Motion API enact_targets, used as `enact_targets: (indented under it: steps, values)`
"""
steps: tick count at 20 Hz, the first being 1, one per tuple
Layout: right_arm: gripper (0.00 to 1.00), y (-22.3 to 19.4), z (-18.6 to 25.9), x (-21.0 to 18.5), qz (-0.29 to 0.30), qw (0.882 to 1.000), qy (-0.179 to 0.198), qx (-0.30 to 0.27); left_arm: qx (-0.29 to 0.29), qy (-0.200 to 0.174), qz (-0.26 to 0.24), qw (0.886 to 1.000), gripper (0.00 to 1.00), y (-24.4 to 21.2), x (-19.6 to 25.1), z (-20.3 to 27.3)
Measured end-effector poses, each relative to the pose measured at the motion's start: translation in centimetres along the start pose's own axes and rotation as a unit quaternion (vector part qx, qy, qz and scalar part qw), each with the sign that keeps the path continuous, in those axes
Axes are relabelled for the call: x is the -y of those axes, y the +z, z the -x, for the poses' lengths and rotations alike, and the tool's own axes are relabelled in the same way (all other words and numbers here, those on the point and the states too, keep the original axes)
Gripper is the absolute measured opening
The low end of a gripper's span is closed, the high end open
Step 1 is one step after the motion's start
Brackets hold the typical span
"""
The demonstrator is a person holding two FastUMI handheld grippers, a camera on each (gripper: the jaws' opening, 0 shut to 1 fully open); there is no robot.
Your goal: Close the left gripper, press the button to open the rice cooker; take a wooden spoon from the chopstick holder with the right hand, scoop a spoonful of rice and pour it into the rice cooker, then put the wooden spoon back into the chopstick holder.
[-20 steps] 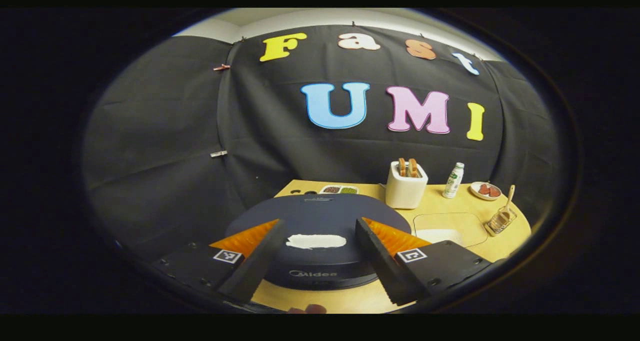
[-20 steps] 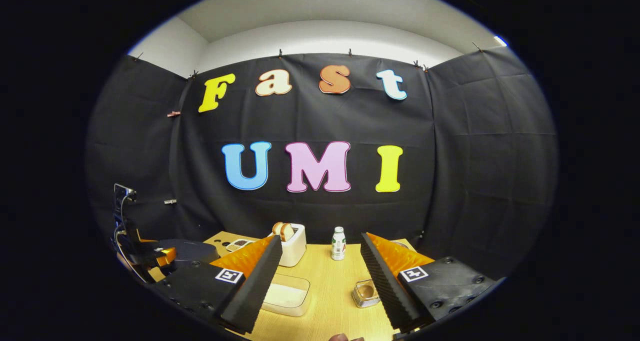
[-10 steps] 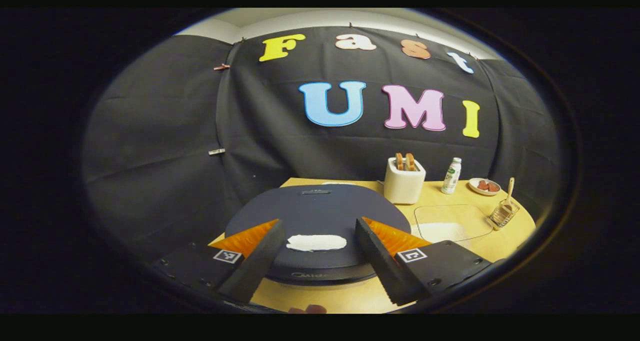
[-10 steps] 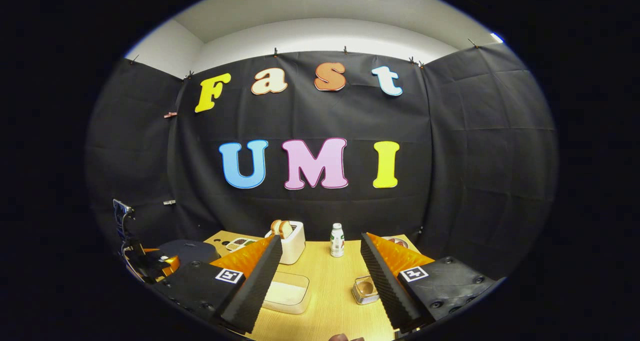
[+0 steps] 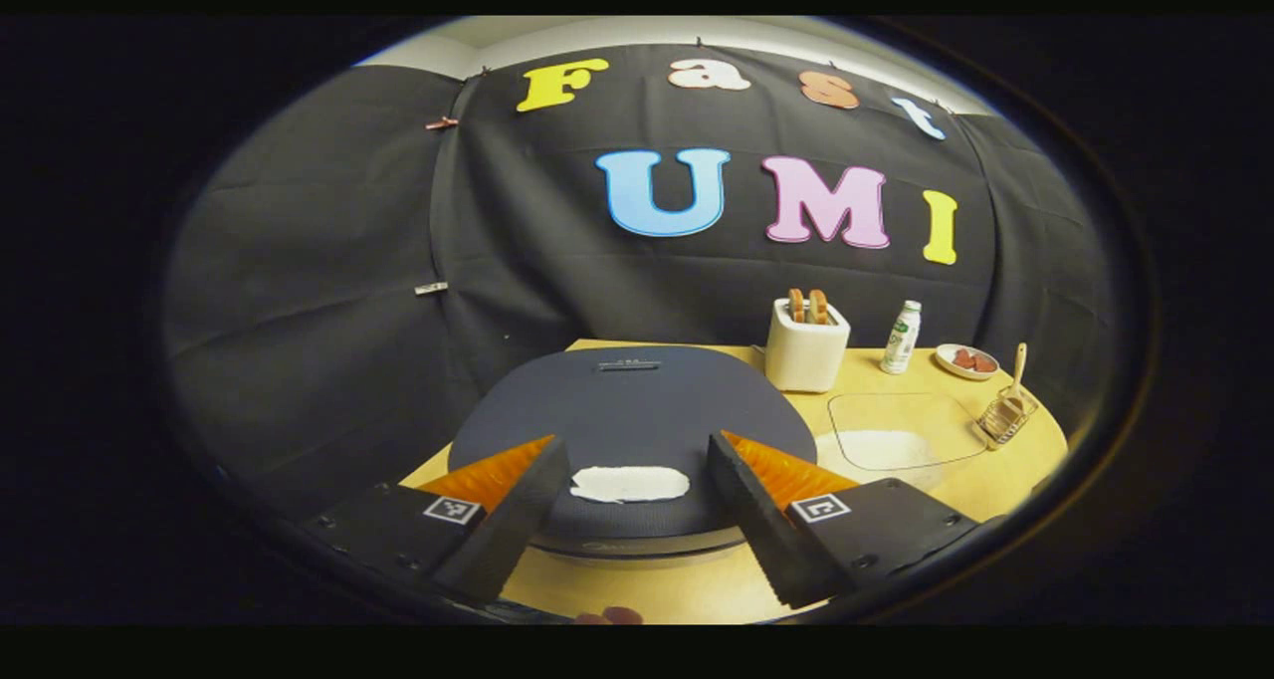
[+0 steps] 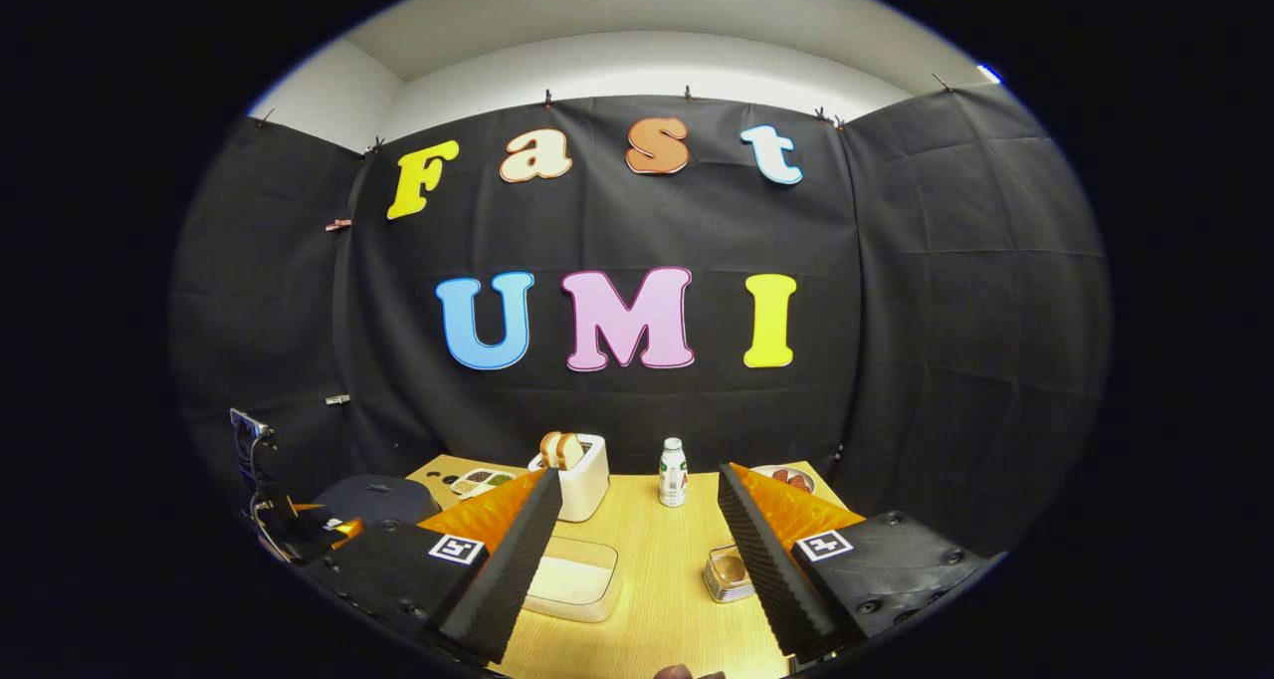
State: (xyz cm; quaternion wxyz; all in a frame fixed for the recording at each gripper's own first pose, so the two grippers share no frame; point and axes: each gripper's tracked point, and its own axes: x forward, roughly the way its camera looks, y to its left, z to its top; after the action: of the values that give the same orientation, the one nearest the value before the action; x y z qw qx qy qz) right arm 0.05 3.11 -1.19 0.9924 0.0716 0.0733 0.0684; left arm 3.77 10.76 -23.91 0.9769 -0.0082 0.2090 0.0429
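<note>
The dark blue rice cooker point(image 5: 627, 410) stands shut on the wooden table, its white button point(image 5: 629, 483) showing between my left gripper's spread fingers. My left gripper point(image 5: 629, 525) is open, hovering just above the lid's front. The wire chopstick holder point(image 5: 1003, 418) with the wooden spoon point(image 5: 1016, 368) upright in it stands at the far right. A clear box of white rice point(image 5: 891, 447) lies between cooker and holder. My right gripper point(image 6: 632, 574) is open over the table, with the rice box point(image 6: 572, 581) by its left finger and the chopstick holder point(image 6: 727, 574) by its right finger. The rice cooker point(image 6: 378, 500) is at the left.
A white toaster point(image 5: 808, 348) with bread, a small bottle point(image 5: 902, 336) and a plate of red food point(image 5: 967, 360) line the table's back. A compartment tray point(image 6: 480, 480) lies behind the cooker. The left gripper's body point(image 6: 299, 530) is at the far left in the right gripper view.
My left gripper has sunk and closed in over the cooker lid, so the cooker's front face has dropped out of sight. The right gripper has barely shifted. Both stay open.
</note>
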Motion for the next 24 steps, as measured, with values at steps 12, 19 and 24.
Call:
enact_targets:
  steps: [12, 19, 24]
  values:
    - [0.98, -0.4, -0.7, 0.4, -0.004, 1.0, -0.006, -0.005, 0.018, 0.002, -0.015, 1.0, 0.99, -1.1, 0.1, 0.0]
    - [0.98, -0.6, -0.6, 0.8, -0.003, 1.0, -0.009, -0.008, 0.02, 0.004, -0.001, 1.0, 0.96, -0.5, 0.0, -0.1]
    - [0.98, -0.6, -0.7, 1.2, -0.002, 1.0, -0.01, -0.01, 0.032, -0.006, -0.015, 0.999, 0.94, 2.5, 0.5, 0.6]
